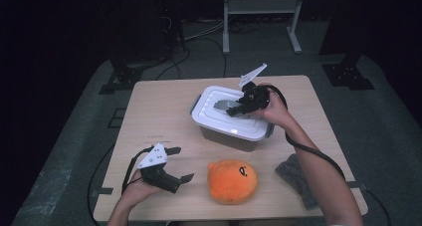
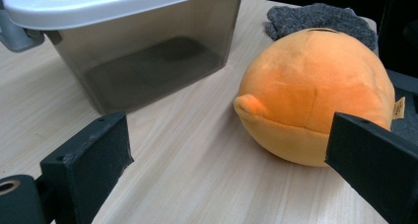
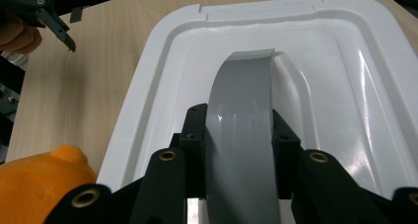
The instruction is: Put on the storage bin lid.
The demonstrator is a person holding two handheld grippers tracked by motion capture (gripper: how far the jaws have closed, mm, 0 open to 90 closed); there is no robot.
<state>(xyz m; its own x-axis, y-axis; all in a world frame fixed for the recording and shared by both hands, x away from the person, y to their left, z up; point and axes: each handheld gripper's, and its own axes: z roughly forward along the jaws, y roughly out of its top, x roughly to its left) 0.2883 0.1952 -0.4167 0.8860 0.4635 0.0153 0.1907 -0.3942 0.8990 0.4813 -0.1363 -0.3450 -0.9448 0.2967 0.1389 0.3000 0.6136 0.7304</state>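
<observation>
Jaws of the right tool [image 3: 239, 150] are clamping the grey curved plastic handle [image 3: 241, 130] of the white box lid [image 1: 219, 117], mid-desk toward the far edge; the left tool [image 1: 175, 164] is gaping empty near the front-left corner.

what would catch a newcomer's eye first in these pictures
The bright orange plush toy near the front edge of the table stands out most. Behind it, at mid-table, sits a storage box with a white lid, where the right gripper has its jaws clamped on the lid's grey handle. The left gripper waits open beside the toy.
</observation>
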